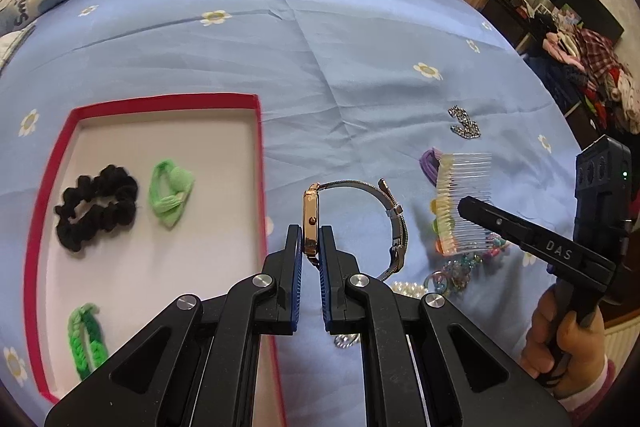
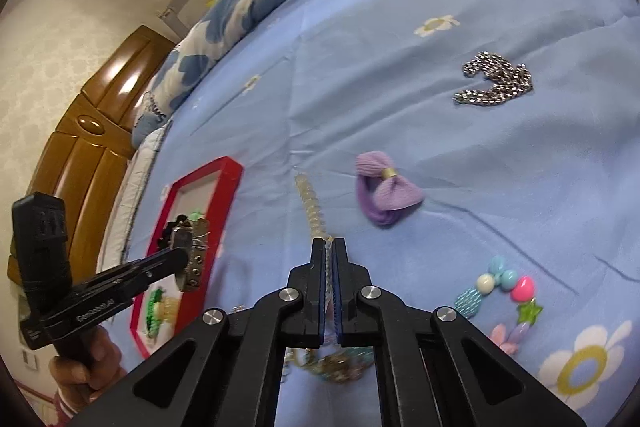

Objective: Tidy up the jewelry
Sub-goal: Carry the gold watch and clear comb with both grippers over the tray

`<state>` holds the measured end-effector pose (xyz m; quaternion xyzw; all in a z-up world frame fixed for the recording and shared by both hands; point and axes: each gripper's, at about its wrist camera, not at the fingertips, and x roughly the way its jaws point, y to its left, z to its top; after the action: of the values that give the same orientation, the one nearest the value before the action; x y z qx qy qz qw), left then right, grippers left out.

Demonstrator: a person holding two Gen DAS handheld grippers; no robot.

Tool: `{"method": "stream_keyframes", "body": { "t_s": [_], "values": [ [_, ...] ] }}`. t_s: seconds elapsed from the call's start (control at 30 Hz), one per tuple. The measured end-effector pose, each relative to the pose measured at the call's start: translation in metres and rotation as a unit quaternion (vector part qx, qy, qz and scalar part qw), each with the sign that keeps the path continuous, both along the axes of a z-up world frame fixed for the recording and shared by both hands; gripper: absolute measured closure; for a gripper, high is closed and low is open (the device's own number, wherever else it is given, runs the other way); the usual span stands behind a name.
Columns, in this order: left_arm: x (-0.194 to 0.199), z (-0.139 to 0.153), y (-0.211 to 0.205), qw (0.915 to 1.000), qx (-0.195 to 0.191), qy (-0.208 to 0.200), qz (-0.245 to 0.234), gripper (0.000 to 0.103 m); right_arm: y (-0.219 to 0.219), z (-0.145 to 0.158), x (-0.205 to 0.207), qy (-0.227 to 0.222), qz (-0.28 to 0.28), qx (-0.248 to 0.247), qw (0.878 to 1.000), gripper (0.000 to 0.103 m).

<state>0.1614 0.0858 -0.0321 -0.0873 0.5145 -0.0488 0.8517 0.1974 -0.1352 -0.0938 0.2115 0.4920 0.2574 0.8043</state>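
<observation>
Between my left jaws, closed on its case, the watch (image 1: 311, 219) hangs just right of the red tray (image 1: 262, 163); its loose band may snag the rim. My right gripper (image 2: 329, 247) pinches the clear comb (image 2: 314, 215) edgewise; it could twist free.

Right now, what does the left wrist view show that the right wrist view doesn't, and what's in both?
Only the left wrist view shows the tray's whole floor, with the black scrunchie, and the watch edge-on in the left tool.

Only the right wrist view shows the bead bracelet clearly, the purple bow tie unobstructed, and the right tool shut on the clear comb.

Both show the red tray, the comb, the silver chain and the blue sheet.
</observation>
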Motion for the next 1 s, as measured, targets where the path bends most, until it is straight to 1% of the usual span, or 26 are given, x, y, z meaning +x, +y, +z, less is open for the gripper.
{"method": "stream_keyframes", "body": {
  "t_s": [0.23, 0.4, 0.53, 0.77, 1.0],
  "values": [
    [-0.020, 0.010, 0.029, 0.9993, -0.002, -0.013, 0.035, 0.096, 0.028, 0.017, -0.010, -0.007, 0.028, 0.021, 0.999, 0.101],
    [-0.034, 0.013, 0.060, 0.9974, -0.004, -0.018, 0.069, 0.096, 0.059, 0.023, -0.014, -0.005, 0.057, 0.032, 0.998, 0.101],
    [-0.043, 0.012, 0.086, 0.9952, -0.003, -0.018, 0.096, 0.096, 0.088, 0.027, -0.019, -0.009, 0.083, 0.029, 0.996, 0.101],
    [-0.053, 0.007, 0.125, 0.9910, 0.000, -0.016, 0.133, 0.096, 0.132, 0.028, -0.019, -0.007, 0.118, 0.032, 0.993, 0.101],
    [-0.049, -0.003, 0.156, 0.9866, 0.013, -0.006, 0.162, 0.096, 0.170, 0.021, -0.013, 0.002, 0.139, 0.030, 0.990, 0.101]
  ]
}}
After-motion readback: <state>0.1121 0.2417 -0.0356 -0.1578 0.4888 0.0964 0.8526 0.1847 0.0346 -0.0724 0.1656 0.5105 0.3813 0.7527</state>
